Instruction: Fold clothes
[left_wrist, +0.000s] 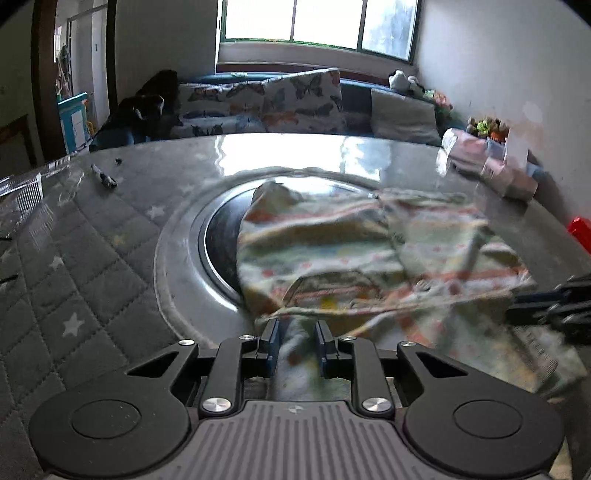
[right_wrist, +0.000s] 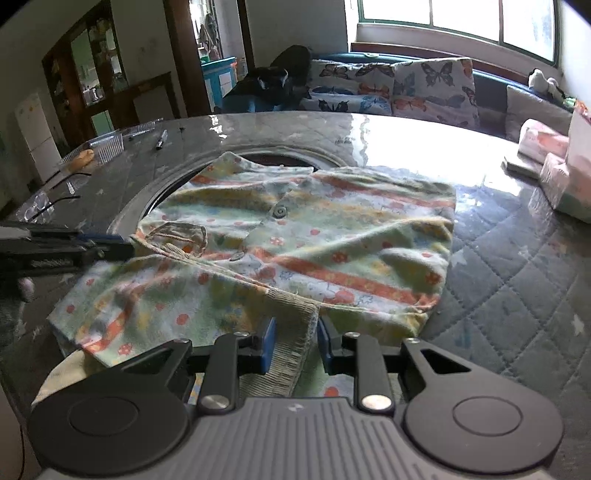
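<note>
A small striped, flower-print garment (right_wrist: 314, 236) lies partly folded on the round table, over its central disc. It also shows in the left wrist view (left_wrist: 354, 251). My left gripper (left_wrist: 296, 332) has cloth of the garment between its blue pads, jaws narrowly apart. My right gripper (right_wrist: 293, 334) holds the ribbed cuff of a sleeve (right_wrist: 291, 332) between its pads. The left gripper also shows at the left edge of the right wrist view (right_wrist: 110, 243), at the garment's collar side. The right gripper shows at the right edge of the left wrist view (left_wrist: 524, 306).
The table (right_wrist: 517, 288) has a quilted grey cover under glass. A clear plastic tray (right_wrist: 99, 147) and a pen (right_wrist: 161, 139) lie far left. Tissue packs (right_wrist: 554, 173) stand at the right. A sofa with butterfly cushions (right_wrist: 399, 92) is behind.
</note>
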